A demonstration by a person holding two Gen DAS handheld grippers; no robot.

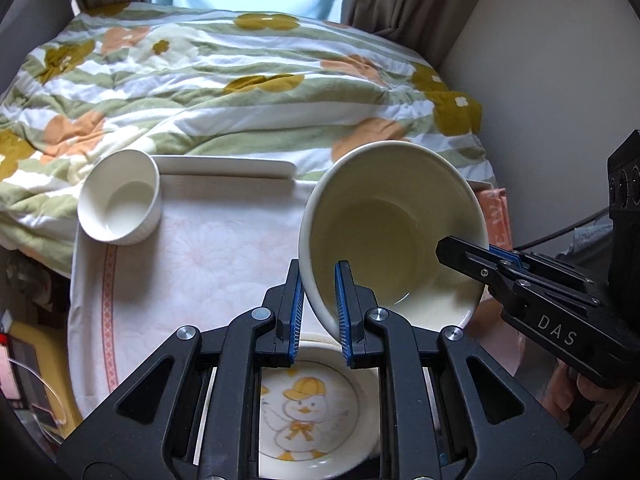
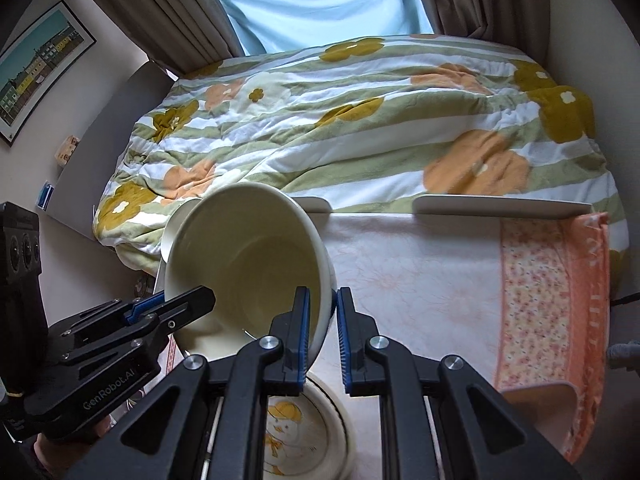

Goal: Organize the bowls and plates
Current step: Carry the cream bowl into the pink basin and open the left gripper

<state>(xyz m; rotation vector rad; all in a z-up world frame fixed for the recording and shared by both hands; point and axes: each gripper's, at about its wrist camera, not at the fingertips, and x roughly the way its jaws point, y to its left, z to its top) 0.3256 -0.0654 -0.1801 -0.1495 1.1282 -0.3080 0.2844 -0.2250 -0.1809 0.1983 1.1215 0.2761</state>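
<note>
A large cream bowl (image 1: pixel 394 232) is held tilted in the air between both grippers; it also shows in the right wrist view (image 2: pixel 244 256). My left gripper (image 1: pixel 318 312) is shut on the bowl's left rim. My right gripper (image 2: pixel 322 328) is shut on the bowl's right rim, and shows in the left wrist view (image 1: pixel 480 258). Below the grippers lies a plate with a yellow duck picture (image 1: pixel 308 412), also in the right wrist view (image 2: pixel 296 432). A small white ribbed bowl (image 1: pixel 120 200) stands at the table's far left.
The table (image 2: pixel 420 280) is covered with a pale floral cloth and an orange floral towel (image 2: pixel 552 300) at the right. A bed with a flowered quilt (image 1: pixel 240 92) lies just behind. White raised strips (image 1: pixel 224 166) edge the table's back. Curtains hang beyond.
</note>
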